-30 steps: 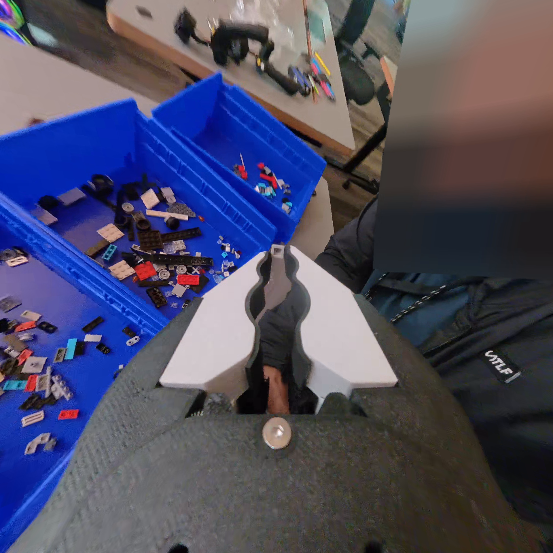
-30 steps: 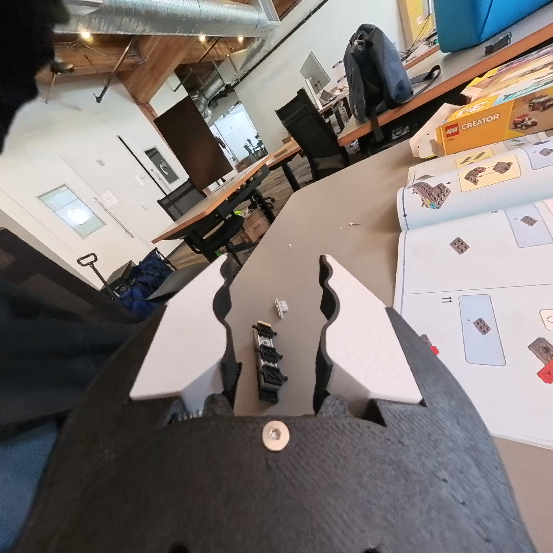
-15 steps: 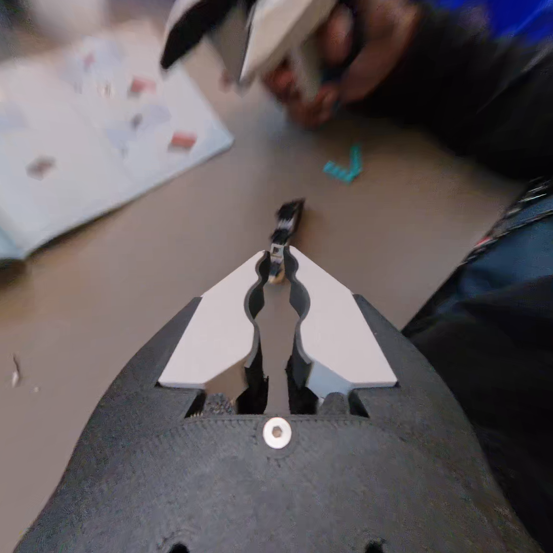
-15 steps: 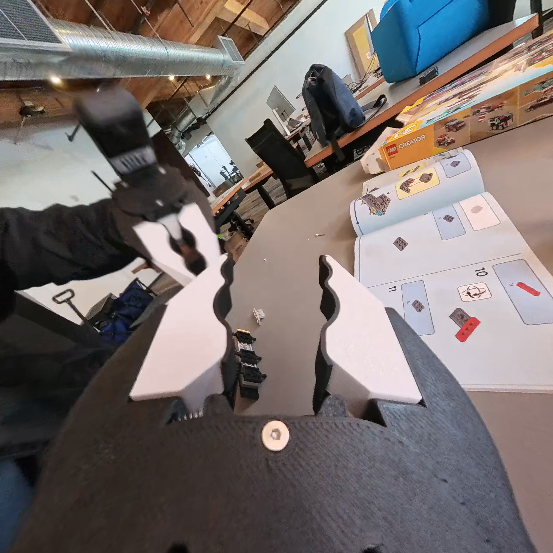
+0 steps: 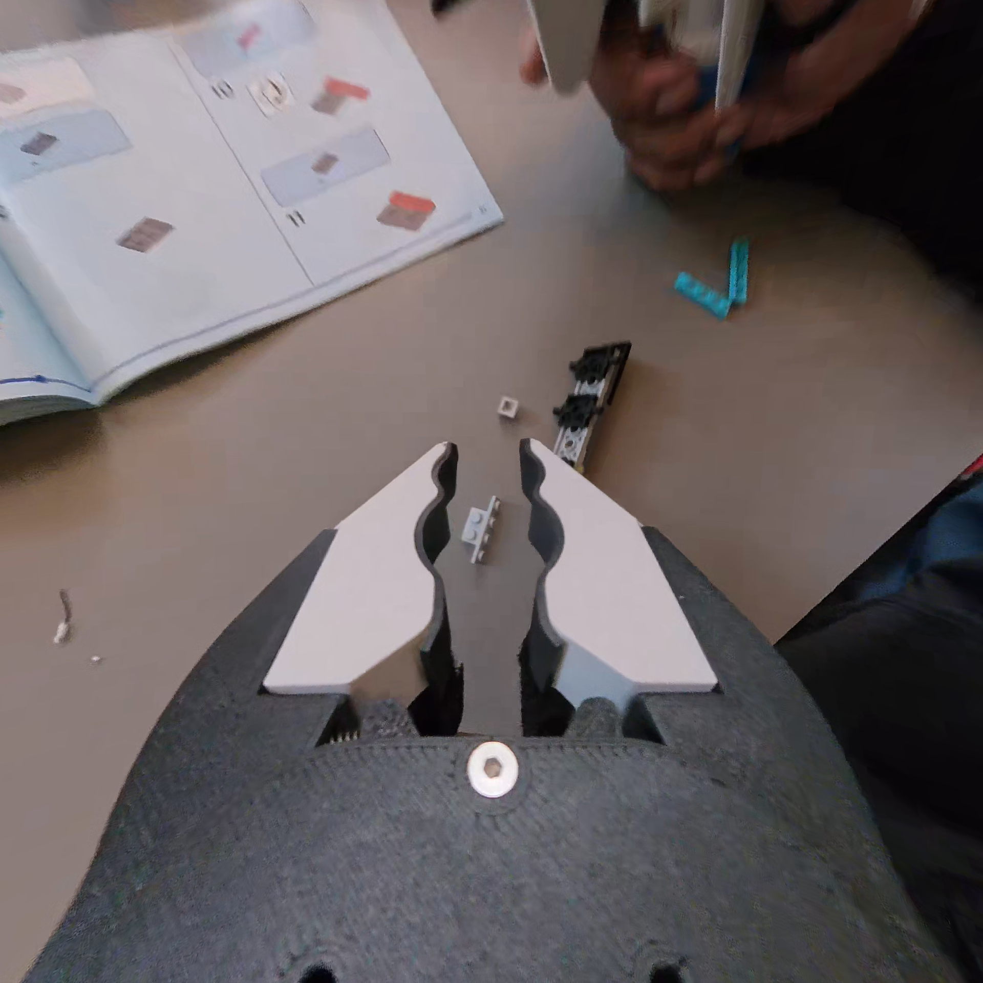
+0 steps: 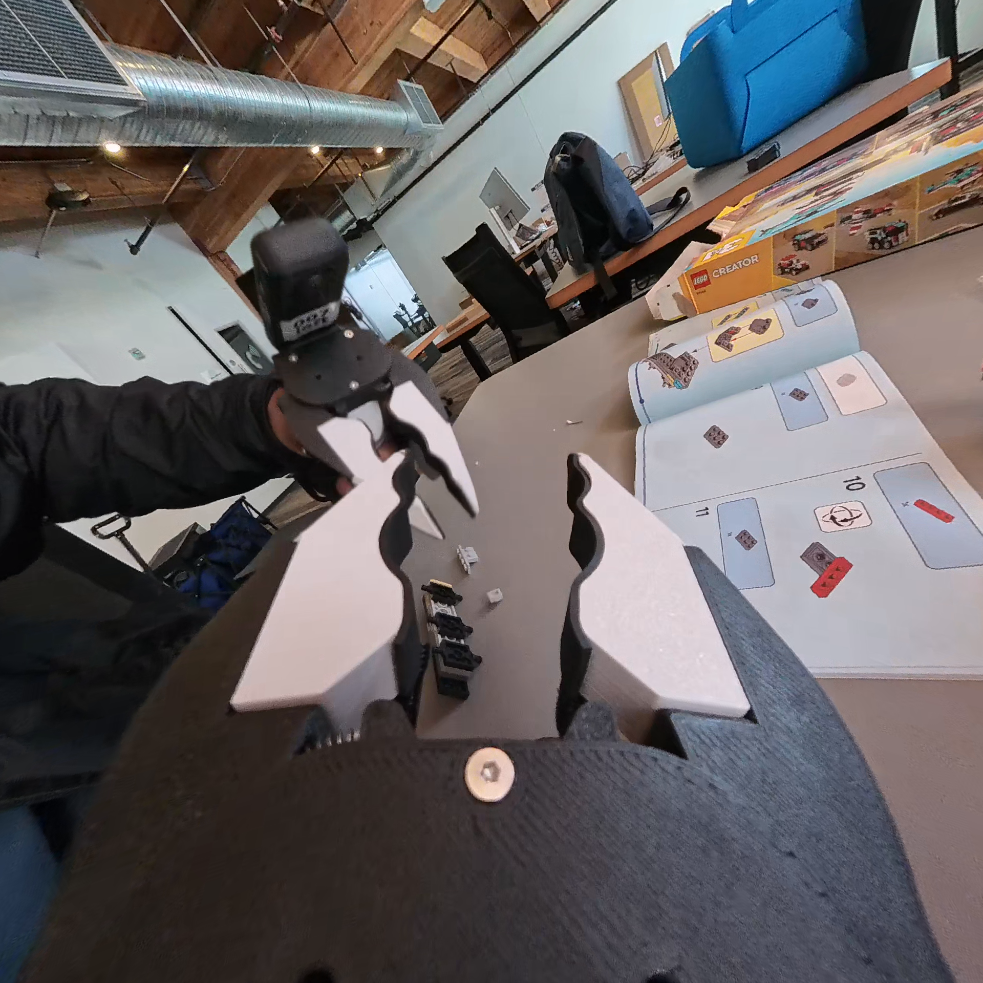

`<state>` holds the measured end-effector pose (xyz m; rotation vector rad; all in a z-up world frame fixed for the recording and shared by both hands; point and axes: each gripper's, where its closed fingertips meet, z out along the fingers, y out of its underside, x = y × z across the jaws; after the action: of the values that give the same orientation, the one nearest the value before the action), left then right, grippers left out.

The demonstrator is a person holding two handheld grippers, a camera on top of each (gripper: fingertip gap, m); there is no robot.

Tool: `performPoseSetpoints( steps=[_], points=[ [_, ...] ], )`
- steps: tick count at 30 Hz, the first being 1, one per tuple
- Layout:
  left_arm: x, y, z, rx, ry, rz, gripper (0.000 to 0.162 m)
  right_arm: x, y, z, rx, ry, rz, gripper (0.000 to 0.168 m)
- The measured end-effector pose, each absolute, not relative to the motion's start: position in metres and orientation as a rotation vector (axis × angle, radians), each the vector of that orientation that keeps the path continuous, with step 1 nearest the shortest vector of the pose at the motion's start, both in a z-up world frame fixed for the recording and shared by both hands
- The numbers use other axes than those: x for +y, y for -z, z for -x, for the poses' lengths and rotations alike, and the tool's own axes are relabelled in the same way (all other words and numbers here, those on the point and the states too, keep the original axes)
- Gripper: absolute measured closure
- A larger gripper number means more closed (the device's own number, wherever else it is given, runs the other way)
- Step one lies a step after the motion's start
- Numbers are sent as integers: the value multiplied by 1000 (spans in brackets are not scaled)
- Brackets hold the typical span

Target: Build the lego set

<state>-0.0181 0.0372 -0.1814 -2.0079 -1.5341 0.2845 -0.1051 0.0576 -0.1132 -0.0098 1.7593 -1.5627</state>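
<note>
A black and grey lego assembly (image 5: 590,404) lies on the brown table (image 5: 319,425). It also shows in the right wrist view (image 6: 449,638). A small grey square piece (image 5: 509,408) lies loose beside it. A grey bracket piece (image 5: 481,529) lies on the table below the gap of my left gripper (image 5: 486,444), which is open and empty. My right gripper (image 6: 486,460) is open and empty, with the assembly, the square piece (image 6: 494,596) and the bracket (image 6: 467,558) showing between its fingers. The left gripper (image 6: 455,524) hovers just past the bracket there.
An open instruction booklet (image 5: 186,186) lies left of the pieces; it shows on the right in the right wrist view (image 6: 798,505), with the lego box (image 6: 798,239) behind it. Two teal pieces (image 5: 718,282) lie near the person's dark sleeve. Small white scraps (image 5: 63,627) lie at left. Some 11 centimeters of space lies between my two pairs of fingers.
My left gripper swung from the blue bins to the table with a small grey square piece, then opened and let it go beside the assembly. The right gripper stayed open over the assembly.
</note>
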Motion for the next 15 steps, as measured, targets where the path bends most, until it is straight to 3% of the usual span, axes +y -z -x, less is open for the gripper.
performPoseSetpoints(
  steps=[1, 8, 15],
  points=[
    [33, 174, 22, -1537, -307, 1949, 137, 57, 114, 105, 1762, 1557, 10, 110],
    [13, 119, 59, -1477, -508, 1609, 132, 55, 117, 103, 1780, 1534, 9, 110],
    [8, 134, 85, -1453, -562, 1540, 131, 56, 115, 104, 1770, 1542, 6, 110]
  ],
)
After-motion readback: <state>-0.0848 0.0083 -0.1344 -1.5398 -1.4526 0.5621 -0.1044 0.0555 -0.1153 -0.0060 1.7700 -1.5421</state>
